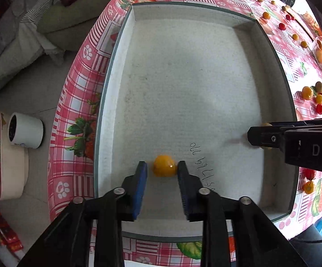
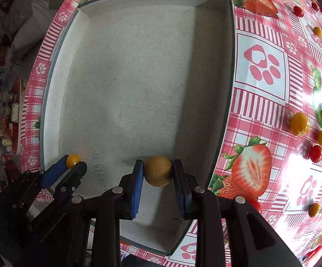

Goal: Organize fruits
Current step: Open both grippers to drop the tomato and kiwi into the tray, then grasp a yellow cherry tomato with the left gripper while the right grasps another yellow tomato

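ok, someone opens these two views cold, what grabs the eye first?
Each tool is over the big white tray with a fruit between its fingers: the left tool around a small yellow tomato, the right tool gripping a larger brownish-yellow fruit by the tray's right wall. Next comes the loud red strawberry tablecloth, with a cluster of loose red, yellow and green fruits to the tray's right.
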Tool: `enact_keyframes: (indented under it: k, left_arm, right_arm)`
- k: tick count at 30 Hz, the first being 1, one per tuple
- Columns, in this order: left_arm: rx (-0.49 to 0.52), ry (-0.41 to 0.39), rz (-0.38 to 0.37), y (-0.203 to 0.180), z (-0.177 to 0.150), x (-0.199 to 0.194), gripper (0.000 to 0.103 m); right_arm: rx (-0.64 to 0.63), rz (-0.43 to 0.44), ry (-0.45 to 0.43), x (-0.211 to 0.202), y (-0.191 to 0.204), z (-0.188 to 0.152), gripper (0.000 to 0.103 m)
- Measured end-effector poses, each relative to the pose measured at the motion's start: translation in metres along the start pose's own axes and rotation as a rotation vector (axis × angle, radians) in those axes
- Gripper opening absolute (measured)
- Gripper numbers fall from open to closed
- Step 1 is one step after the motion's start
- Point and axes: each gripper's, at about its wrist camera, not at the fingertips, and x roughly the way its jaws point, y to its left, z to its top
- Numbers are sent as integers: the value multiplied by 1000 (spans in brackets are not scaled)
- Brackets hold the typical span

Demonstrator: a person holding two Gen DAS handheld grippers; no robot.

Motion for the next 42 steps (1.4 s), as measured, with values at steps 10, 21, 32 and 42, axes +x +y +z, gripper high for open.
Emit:
enact_keyframes:
  k: [10, 21, 32, 42]
  left_arm:
    - [66, -4, -14, -11, 3, -11, 82]
    - [224, -63, -63, -71, 21, -50, 82]
    - [367, -83, -126, -122, 54, -59, 82]
    - [445, -70, -159, -157, 79, -47, 82]
  right_arm:
    - [51, 80, -109, -43, -12, 1, 74]
    - [245, -64, -156, -79, -104, -73, 76]
    - [340, -113, -64, -55, -143, -140, 76]
    - [199, -150, -86, -21, -92, -135, 66]
